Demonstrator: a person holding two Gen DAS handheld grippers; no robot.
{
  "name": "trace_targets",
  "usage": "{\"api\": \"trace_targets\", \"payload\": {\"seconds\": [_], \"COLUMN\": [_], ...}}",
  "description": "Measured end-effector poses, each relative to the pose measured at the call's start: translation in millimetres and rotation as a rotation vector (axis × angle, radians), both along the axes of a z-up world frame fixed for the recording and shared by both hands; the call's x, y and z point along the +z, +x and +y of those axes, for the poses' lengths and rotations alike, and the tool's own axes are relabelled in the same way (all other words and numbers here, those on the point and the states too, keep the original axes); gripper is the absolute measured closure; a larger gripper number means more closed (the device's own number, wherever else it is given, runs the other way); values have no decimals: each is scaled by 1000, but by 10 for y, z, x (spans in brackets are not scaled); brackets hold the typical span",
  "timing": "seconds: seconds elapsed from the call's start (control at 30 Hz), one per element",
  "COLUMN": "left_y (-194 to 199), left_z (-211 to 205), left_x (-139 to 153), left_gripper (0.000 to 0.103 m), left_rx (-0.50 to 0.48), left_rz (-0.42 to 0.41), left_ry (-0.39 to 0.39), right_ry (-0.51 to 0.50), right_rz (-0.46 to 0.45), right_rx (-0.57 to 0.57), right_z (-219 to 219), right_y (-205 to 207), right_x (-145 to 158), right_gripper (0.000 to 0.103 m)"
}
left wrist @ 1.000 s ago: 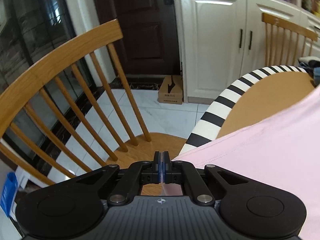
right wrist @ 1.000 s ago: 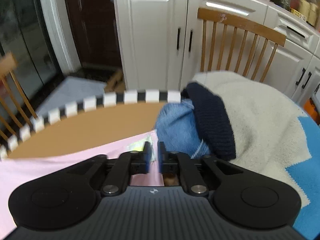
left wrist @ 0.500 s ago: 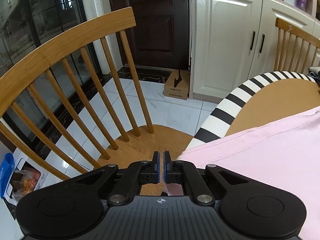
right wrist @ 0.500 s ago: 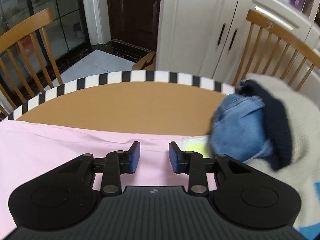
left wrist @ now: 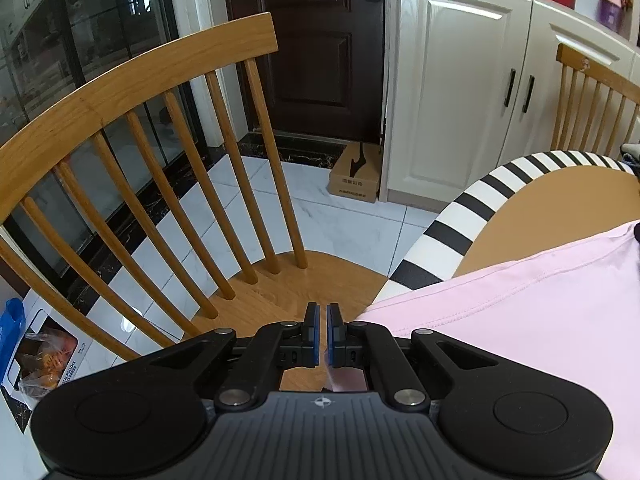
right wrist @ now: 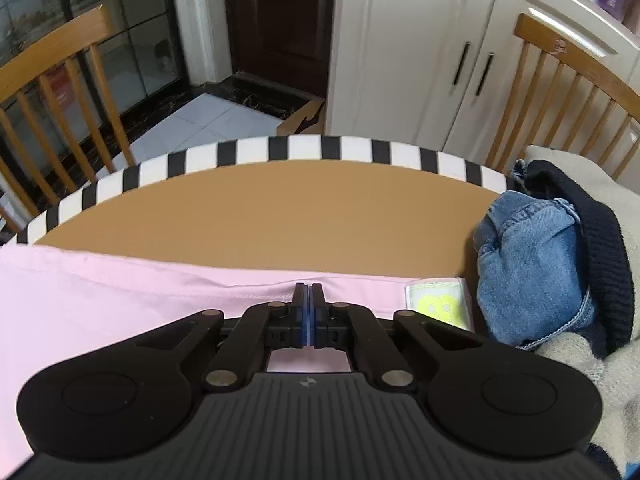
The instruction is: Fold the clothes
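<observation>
1. We see the right gripper [right wrist: 307,296] pinched on the far hem of the pink garment [right wrist: 120,292].
2. We see the garment spread on the striped-rimmed worktop [right wrist: 280,204].
3. Denim piece [right wrist: 528,260] lies right.

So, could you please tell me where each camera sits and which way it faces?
Left wrist: on the left gripper, facing down past the table's left edge to a chair; the gripper is shut on the pink garment.
Right wrist: on the right gripper, facing across the table to the cabinets; it is shut on the garment's hem.
Shared: garment, table, cabinets.
</observation>
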State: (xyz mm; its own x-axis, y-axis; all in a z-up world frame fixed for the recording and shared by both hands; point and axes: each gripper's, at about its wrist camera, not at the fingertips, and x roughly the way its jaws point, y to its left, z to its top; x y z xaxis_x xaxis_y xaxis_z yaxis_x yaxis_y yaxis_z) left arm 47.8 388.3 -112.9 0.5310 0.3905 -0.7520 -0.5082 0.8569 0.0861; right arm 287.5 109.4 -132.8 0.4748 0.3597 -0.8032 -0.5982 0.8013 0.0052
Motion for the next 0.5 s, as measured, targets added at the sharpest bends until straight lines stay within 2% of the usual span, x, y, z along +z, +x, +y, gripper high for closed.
{"api": "trace_targets", "payload": {"seconds": [0.03, 0.1, 0.2, 0.4, 0.5], "left_y": [0, 1, 9, 10, 7], "left_z": [1, 2, 5, 17, 25], "left_x": [0, 0, -2, 6, 4], "left_gripper": [99, 100, 100, 99, 99], "left_rx": [-1, -2, 0, -2, 7], "left_rz": [1, 1, 2, 4, 1], "left_ry": [-2, -6, -11, -16, -27], "right_ry": [42, 112, 72, 38, 16], "right_rz": [-3, 7, 41, 49, -10], "right_rx": [8, 1, -15, 12, 58], "right_z": [-18, -67, -27, -18, 50], "right_y": [-27, -57, -27, -100, -167], "right_x": [34, 105, 47, -7, -31], "right_gripper": [99, 88, 84, 84, 82]}}
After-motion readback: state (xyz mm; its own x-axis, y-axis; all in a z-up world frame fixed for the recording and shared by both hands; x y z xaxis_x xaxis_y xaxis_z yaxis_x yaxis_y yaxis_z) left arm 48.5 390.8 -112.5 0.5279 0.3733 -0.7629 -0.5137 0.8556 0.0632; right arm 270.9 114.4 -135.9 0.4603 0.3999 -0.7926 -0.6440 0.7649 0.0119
